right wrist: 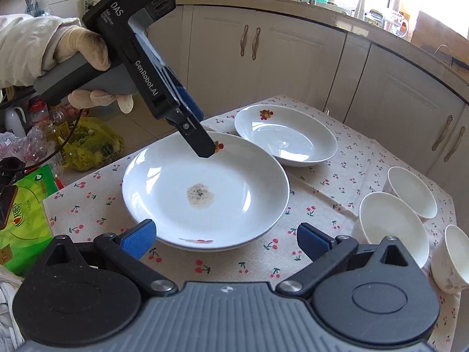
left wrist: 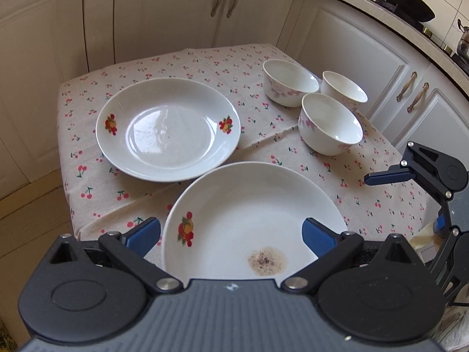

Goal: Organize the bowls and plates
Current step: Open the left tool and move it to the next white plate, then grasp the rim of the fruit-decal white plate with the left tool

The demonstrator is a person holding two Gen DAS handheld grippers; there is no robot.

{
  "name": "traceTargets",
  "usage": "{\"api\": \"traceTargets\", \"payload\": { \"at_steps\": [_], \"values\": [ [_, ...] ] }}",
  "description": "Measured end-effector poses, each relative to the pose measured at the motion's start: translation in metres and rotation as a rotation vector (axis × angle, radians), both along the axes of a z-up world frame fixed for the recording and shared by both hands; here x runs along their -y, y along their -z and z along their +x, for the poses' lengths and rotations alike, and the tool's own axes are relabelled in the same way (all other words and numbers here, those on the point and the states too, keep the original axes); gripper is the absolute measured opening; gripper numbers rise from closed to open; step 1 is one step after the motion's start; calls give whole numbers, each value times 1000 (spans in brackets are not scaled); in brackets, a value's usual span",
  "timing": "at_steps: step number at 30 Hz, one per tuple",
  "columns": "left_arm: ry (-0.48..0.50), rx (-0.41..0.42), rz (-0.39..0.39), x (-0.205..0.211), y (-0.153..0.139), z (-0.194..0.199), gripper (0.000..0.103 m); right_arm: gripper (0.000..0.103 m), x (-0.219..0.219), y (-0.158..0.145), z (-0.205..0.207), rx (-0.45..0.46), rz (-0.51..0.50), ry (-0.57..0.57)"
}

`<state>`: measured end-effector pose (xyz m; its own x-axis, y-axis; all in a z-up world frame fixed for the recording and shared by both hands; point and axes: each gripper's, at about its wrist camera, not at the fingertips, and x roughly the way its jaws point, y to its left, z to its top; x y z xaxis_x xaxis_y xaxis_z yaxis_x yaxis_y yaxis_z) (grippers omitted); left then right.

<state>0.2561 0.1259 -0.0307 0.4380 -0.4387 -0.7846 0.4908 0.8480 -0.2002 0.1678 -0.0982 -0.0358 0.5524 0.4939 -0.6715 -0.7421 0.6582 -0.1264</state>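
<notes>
We find the left gripper spread wide over the stained plate on the tablecloth, gripping nothing; the right gripper, equally wide, holds nothing

- Left wrist view: sits on the left claw, looking forward and down along its blue fingers across the table; near edge of the stained plate fills the lower centre, very close; cupboard doors behind; the right claw enters at the right edge.
- Right wrist view: sits on the right claw, looking down over the same table from another side; stained plate just ahead; the left claw, held by a gloved hand, seen from outside at upper left; worktop and window behind.
- Shared: stained plate, clean plate, three bowls, cherry cloth.
</notes>
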Motion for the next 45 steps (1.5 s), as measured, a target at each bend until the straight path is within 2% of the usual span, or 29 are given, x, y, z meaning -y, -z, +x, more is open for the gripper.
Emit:
{"api": "traceTargets", "payload": {
  "at_steps": [3, 6, 17, 31, 38, 45],
  "values": [
    [-29, 66, 10, -1, -3, 1, 102, 103, 2, -6, 12, 15, 11, 10],
    [-50, 97, 20, -2, -3, 6, 102, 103, 3, -9, 25, 27, 20, 16],
    [-156, 114, 58, -8, 1, 44, 102, 103, 6, -17, 96, 46, 33, -48],
    [-191, 79, 90, -7, 11, 110, 102, 103, -11, 13, 191, -46, -100, -116],
    [-181, 56, 105, -8, 23, 135, 102, 103, -21, 28, 216, -102, -150, -140],
    [-161, 6, 100, -11, 39, 148, 102, 98, -37, 41, 227, -160, -205, -177]
  ]
}}
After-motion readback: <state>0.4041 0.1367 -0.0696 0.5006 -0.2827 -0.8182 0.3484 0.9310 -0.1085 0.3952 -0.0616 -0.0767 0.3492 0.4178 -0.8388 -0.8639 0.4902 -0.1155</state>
